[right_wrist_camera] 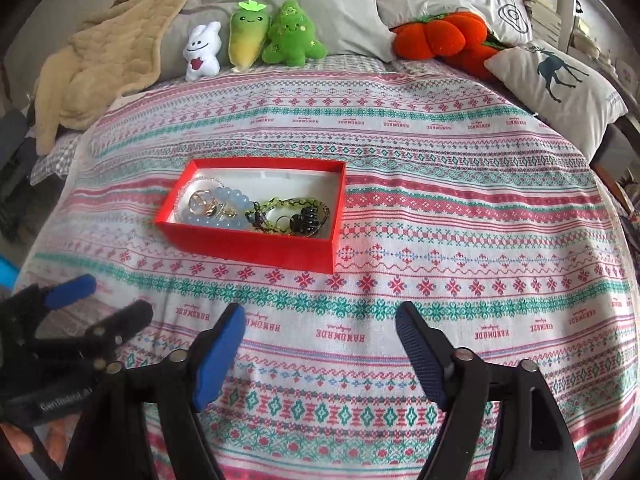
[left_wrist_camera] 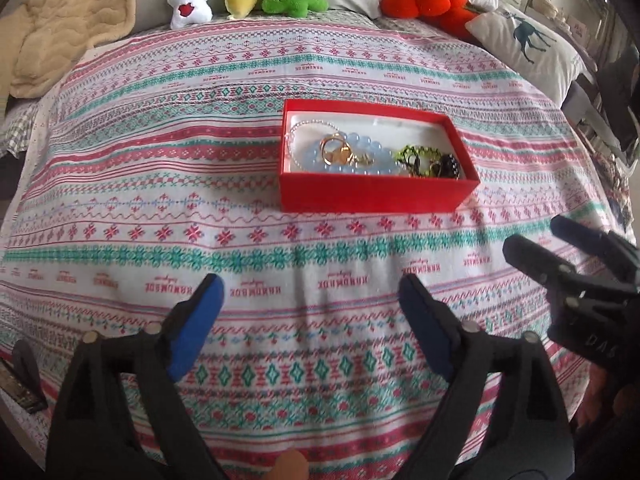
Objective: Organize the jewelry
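Observation:
A red box (left_wrist_camera: 372,196) with a white lining sits on the patterned cloth, also in the right wrist view (right_wrist_camera: 248,250). Inside lie a blue bead bracelet (left_wrist_camera: 360,156), gold rings (left_wrist_camera: 334,150), a pearl strand (left_wrist_camera: 296,128), a green bead bracelet (left_wrist_camera: 414,156) and a black piece (left_wrist_camera: 450,164); they show too in the right wrist view, blue beads (right_wrist_camera: 226,208), green beads (right_wrist_camera: 288,208). My left gripper (left_wrist_camera: 312,292) is open and empty, near of the box. My right gripper (right_wrist_camera: 320,320) is open and empty, near-right of the box; it also appears at the right of the left wrist view (left_wrist_camera: 536,236).
Plush toys stand at the far edge: a white rabbit (right_wrist_camera: 202,54), two green ones (right_wrist_camera: 292,36) and orange pumpkins (right_wrist_camera: 436,38). A deer pillow (right_wrist_camera: 556,80) lies far right, a beige blanket (right_wrist_camera: 100,52) far left. The cloth (right_wrist_camera: 440,200) covers a bed.

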Action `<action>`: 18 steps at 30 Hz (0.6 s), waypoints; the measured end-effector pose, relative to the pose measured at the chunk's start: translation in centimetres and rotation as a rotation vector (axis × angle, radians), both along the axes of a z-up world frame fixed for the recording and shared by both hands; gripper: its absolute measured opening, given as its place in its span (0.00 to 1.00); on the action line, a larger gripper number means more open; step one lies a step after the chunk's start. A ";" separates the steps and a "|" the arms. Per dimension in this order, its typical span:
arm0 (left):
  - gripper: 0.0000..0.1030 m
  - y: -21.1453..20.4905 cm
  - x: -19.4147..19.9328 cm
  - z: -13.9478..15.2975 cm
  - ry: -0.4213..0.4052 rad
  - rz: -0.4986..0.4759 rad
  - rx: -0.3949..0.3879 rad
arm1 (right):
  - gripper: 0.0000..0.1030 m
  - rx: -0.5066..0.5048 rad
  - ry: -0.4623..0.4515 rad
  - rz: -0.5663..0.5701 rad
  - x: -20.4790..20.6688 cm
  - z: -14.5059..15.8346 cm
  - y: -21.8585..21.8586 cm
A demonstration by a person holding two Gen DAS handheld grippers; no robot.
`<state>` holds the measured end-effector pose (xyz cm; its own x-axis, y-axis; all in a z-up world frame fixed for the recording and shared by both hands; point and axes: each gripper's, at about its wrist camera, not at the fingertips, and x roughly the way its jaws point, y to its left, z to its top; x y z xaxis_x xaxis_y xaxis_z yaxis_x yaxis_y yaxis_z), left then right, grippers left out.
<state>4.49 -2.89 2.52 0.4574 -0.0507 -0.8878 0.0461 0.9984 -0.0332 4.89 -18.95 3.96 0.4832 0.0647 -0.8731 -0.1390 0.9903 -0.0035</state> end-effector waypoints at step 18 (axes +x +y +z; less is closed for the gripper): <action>1.00 1.6 -0.1 -0.9 0.011 0.055 0.055 | 0.88 -0.079 0.017 0.049 0.1 -1.2 1.6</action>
